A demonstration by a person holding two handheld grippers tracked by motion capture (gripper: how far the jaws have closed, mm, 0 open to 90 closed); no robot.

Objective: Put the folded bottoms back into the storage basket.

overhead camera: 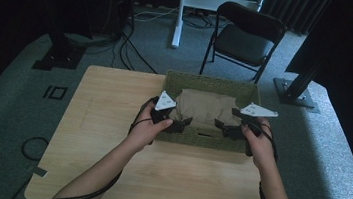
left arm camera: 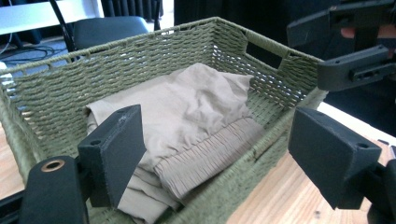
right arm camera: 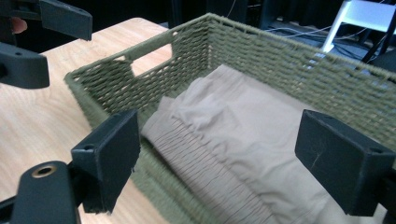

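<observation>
While both jaws gape, folded cloth [left arm camera: 187, 116] lies between, in basket [left arm camera: 60, 88].

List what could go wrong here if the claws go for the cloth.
Both claws, left claw and right claw, stand open astride the near wall of the green woven basket, so closing might pinch the rim instead. The folded beige cloth could unfold if lifted unevenly.

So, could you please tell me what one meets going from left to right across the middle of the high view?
Grey carpet floor → light wooden table → left gripper → folded beige cloth in the green woven basket → right gripper.
</observation>
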